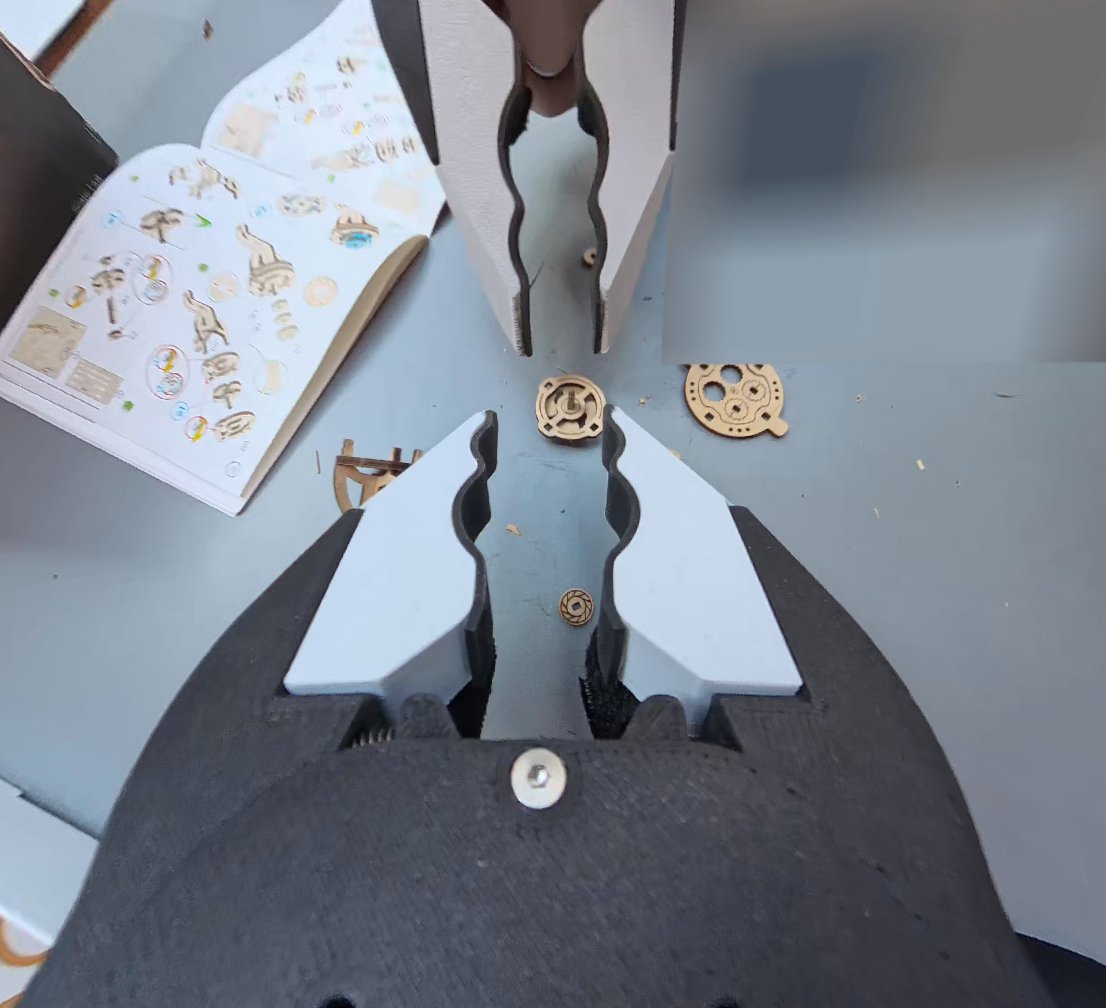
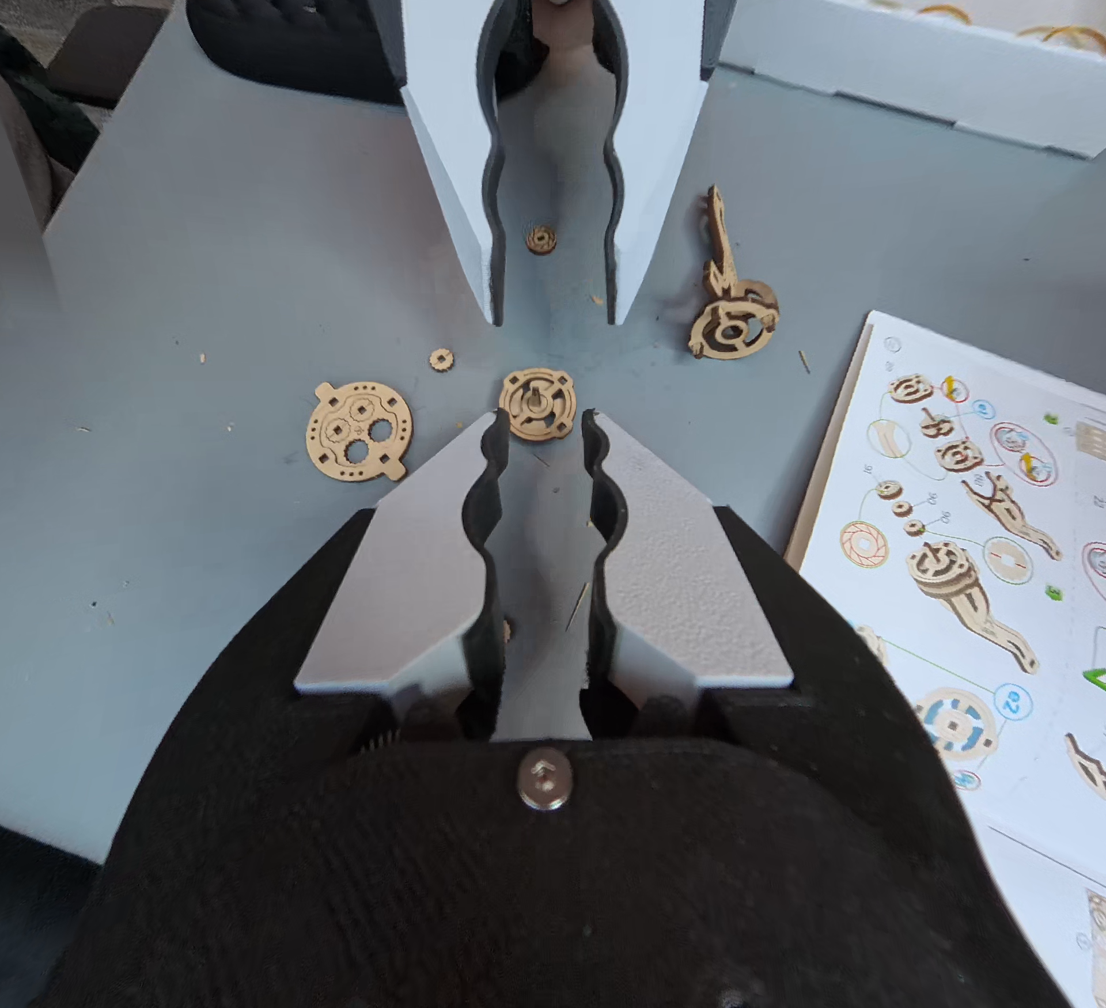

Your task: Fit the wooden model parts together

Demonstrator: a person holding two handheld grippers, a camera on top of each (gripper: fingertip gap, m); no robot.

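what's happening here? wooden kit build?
Yes. A person holds two handheld grippers facing each other over a grey table. The left gripper and right gripper both have open, empty jaws on either side of a round wooden hub with a centre peg. A pierced disc, small gears and an open instruction booklet lie nearby. Nothing is gripped at this moment.

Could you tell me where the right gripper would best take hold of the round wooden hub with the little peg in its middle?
Probably by its outer rim, fingers closing on opposite edges. The round hub lies flat on the table, peg upright, just ahead of the open right gripper. The rim is low, so come down steeply; the peg looks too thin to pinch securely.
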